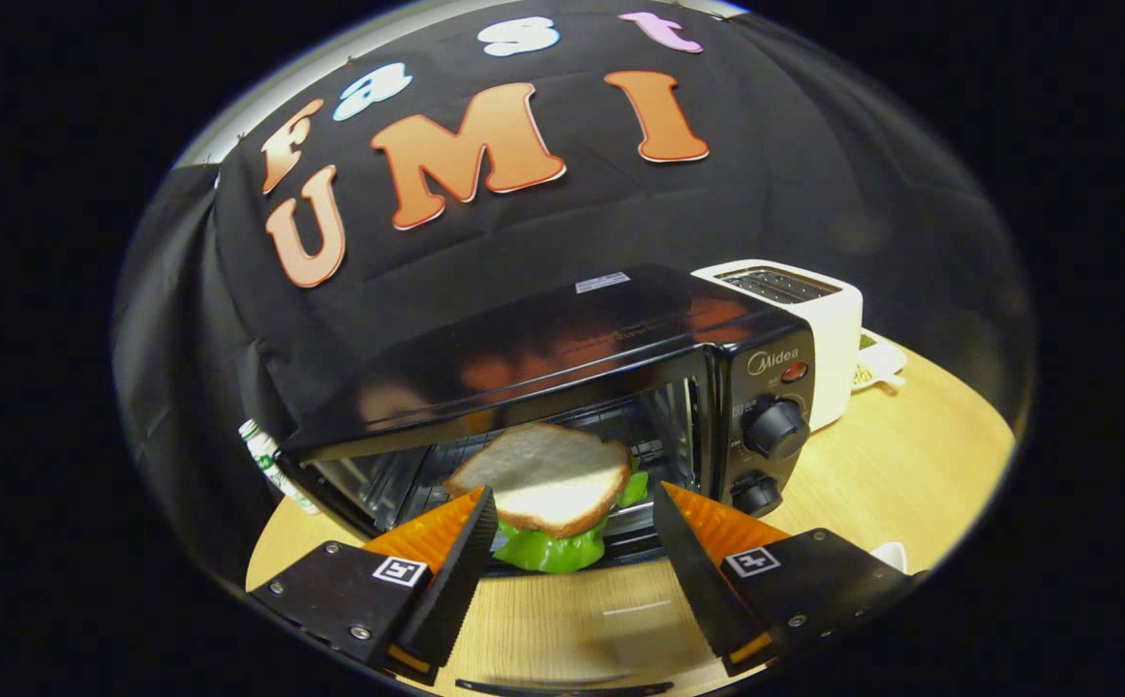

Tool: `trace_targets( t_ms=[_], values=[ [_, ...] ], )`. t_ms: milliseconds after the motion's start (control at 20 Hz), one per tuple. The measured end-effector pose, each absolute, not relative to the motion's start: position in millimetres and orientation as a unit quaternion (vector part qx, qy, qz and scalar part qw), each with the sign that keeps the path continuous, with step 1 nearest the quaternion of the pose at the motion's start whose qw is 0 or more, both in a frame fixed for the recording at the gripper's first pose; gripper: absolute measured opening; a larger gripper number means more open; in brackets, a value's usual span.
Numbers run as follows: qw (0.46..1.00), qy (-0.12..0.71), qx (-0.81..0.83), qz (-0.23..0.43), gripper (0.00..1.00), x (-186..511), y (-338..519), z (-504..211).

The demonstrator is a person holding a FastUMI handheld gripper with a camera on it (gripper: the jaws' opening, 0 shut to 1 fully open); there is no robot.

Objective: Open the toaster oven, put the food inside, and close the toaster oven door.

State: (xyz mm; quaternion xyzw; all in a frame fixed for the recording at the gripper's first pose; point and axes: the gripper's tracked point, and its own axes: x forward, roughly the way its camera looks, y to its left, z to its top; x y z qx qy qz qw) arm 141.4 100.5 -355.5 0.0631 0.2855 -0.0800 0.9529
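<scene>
Presently catalogued: table (872, 465), on which all is set. Toaster oven (562, 387), door open, cavity turned toward the claw so food can be passed in. Toaster (814, 319), kept behind the oven's knob side, clear of the path. Sandwich (548, 494), lodged at the oven mouth, lettuce overhanging. Claw (572, 542), released, fingers spread beside the sandwich, nothing gripped.

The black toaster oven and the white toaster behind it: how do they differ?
The toaster oven is black, wide and boxy; the toaster is white and narrower. The toaster oven opens at the front, with a sandwich at its mouth; the toaster has slots on top. The toaster oven shows two knobs; none are visible on the toaster. Both stand on the wooden table. The hand-held gripper is open, fingers either side of the sandwich.
</scene>
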Motion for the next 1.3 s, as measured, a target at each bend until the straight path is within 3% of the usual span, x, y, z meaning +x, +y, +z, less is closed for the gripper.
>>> trace_targets(
  t_ms=[650,950,1300],
  values=[
    [0.909,0.409,-0.054,0.063,0.99,-11,135,-380],
    [0.891,0.443,-0.084,0.061,0.99,-47,124,-411],
    [0.877,0.475,-0.063,0.039,0.99,-40,120,-436]
  ],
)
